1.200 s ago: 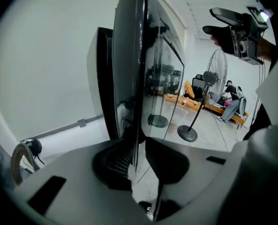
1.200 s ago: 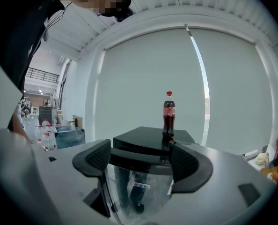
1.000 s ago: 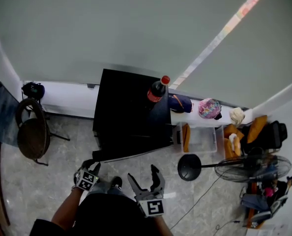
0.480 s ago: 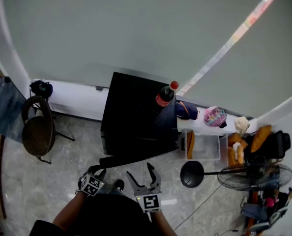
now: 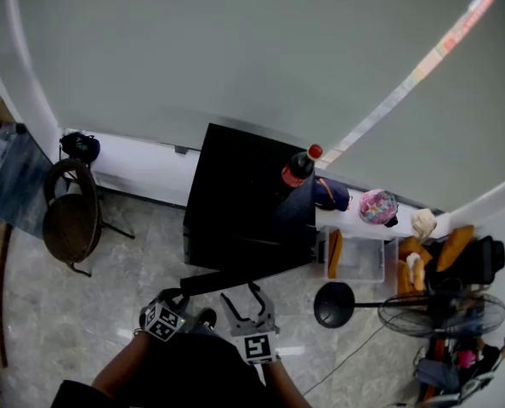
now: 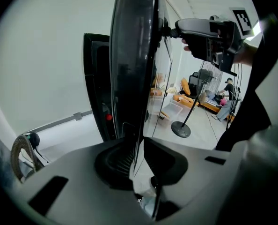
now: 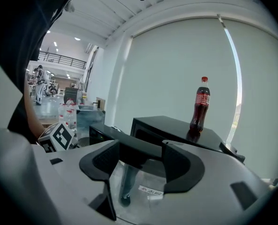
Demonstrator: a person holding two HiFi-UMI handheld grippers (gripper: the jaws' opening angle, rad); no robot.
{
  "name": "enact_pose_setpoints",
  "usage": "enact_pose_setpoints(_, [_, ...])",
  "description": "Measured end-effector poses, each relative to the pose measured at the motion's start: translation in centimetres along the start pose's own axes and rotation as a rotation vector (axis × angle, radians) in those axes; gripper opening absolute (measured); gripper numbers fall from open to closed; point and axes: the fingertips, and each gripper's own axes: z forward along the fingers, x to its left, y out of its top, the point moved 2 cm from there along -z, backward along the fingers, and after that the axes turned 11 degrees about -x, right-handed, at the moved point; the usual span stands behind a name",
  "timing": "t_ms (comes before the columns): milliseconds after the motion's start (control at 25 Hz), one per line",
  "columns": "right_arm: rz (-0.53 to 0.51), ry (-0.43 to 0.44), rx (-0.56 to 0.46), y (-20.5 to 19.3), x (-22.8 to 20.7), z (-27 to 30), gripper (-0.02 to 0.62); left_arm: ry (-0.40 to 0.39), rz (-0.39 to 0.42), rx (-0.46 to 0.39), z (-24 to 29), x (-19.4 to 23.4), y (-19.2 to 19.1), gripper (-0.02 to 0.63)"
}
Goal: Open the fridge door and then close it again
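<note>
Glossy black mini-fridge door (image 6: pixel 129 78) ajar, clamped by left gripper (image 6: pixel 138 150), right gripper (image 7: pixel 140 156) just closing loosely round its top; opening seemingly done, shutting due.

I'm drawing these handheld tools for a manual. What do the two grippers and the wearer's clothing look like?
Both the left gripper and right gripper have smooth grey bodies with two curved black jaws. Each carries a cube with black-and-white square markers. The person wears a dark top.
</note>
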Motion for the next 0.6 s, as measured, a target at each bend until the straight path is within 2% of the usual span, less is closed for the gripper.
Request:
enact_pose_setpoints(280, [-0.048, 0.015, 0.013, -0.8, -0.27, 0.21, 0.206, -0.002, 0.043, 0.001, -0.11, -0.17, 0.19, 0.06])
enact_pose_setpoints(600, [-0.066, 0.075, 0.002, -0.65, -0.33, 0.4, 0.196, -0.003, 0.041, 0.004, -0.19, -0.3, 0.28, 0.058])
